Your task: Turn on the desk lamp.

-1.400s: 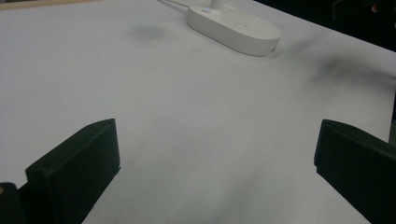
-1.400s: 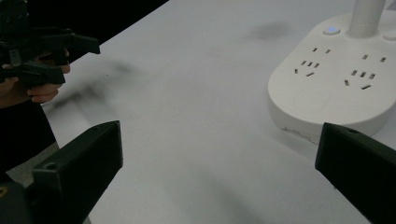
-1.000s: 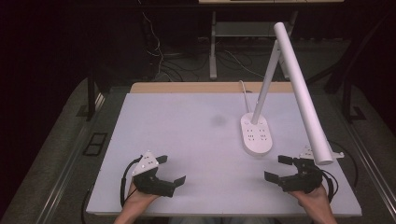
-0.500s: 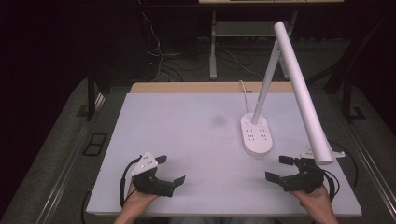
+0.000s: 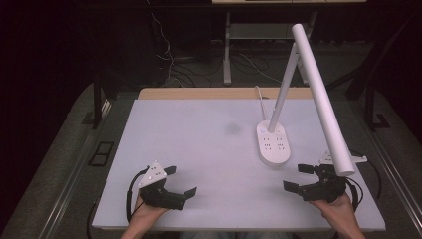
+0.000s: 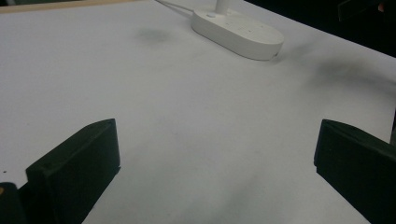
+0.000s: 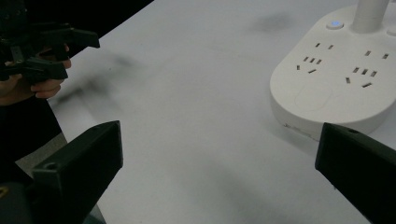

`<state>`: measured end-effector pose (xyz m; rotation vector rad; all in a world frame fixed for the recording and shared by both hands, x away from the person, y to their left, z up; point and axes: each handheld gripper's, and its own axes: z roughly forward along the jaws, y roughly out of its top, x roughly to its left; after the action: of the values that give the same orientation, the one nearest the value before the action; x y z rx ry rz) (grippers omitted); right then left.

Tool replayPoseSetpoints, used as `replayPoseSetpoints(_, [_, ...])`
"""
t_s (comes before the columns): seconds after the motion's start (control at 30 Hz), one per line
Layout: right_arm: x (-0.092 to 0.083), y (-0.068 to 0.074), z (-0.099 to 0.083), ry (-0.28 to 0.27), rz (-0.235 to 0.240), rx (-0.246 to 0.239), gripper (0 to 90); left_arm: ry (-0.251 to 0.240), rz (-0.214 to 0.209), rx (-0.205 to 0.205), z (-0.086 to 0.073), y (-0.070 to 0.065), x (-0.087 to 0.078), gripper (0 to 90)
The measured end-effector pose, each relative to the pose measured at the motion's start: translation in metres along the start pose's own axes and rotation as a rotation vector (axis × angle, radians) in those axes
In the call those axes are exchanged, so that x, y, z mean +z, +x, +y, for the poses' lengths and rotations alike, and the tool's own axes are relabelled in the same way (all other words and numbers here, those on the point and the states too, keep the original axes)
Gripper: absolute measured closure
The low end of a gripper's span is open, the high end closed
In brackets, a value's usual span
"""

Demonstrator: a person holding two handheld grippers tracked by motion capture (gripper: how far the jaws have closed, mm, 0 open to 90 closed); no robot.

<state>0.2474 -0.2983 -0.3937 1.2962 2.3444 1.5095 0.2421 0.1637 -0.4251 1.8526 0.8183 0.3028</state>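
Tongs, left (image 5: 180,181) and right (image 5: 297,177), rest spread and empty at the desk (image 5: 199,139) front, apparently readied near the lamp's socket base (image 5: 272,144).

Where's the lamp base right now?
In the high view the lamp base sits right of the table's centre, just ahead of the right claw.

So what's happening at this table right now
A person holds a gripper in each hand near the table's front edge. The left gripper and right gripper are both open and hold nothing. A white desk lamp stands on its socket base at the right; nobody is touching it.
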Motion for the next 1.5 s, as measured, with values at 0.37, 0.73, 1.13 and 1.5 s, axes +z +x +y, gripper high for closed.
replayPoseSetpoints(0.37, [-0.005, -0.007, 0.013, 0.012, -0.002, -0.015, 0.4, 0.004, 0.002, -0.002, 0.000, 0.000, 0.000, 0.0])
replayPoseSetpoints(0.73, [-0.005, -0.016, 0.029, 0.034, 0.000, -0.023, 0.4, 0.007, 0.001, 0.001, 0.000, 0.000, 0.000, 0.0])
replayPoseSetpoints(1.13, [0.005, -0.022, 0.046, 0.053, 0.003, -0.022, 0.4, 0.003, 0.000, -0.003, 0.000, 0.000, 0.000, 0.0])
replayPoseSetpoints(1.5, [0.013, -0.030, 0.062, 0.071, -0.005, -0.030, 0.4, 0.004, 0.003, -0.007, -0.001, 0.000, 0.000, 0.0])
